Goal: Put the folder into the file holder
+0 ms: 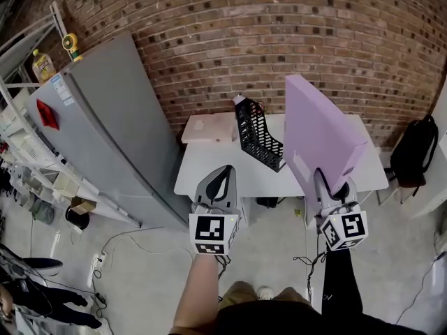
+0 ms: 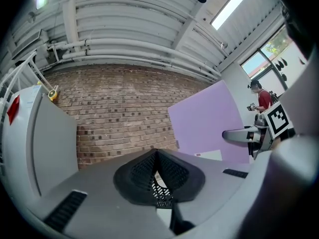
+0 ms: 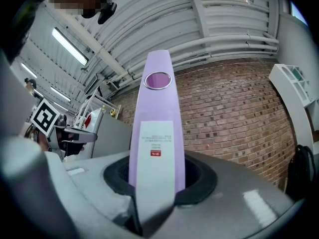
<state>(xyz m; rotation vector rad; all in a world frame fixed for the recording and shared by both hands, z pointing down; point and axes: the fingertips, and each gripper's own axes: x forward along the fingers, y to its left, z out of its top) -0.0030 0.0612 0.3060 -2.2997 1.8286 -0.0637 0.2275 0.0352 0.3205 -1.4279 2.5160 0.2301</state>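
Note:
I hold a lilac folder (image 1: 318, 128) upright above the white table's (image 1: 209, 169) right half, with my right gripper (image 1: 334, 187) shut on its lower edge. In the right gripper view its spine (image 3: 157, 128), with a white label and a round hole, rises between the jaws of that gripper (image 3: 154, 183). A black mesh file holder (image 1: 257, 137) stands at the table's middle, left of the folder. My left gripper (image 1: 218, 180) hovers over the table's near edge, jaws together and nothing in them. The left gripper view shows the meeting tips of the left gripper (image 2: 157, 153) and the folder (image 2: 209, 118) to their right.
A pale pink board (image 1: 208, 128) lies on the table's far left. A grey cabinet (image 1: 105, 131) stands left of the table, with shelving (image 1: 28, 152) beyond it. The brick wall (image 1: 279, 33) runs behind. A black backpack (image 1: 415, 149) sits at the right, and cables lie on the floor.

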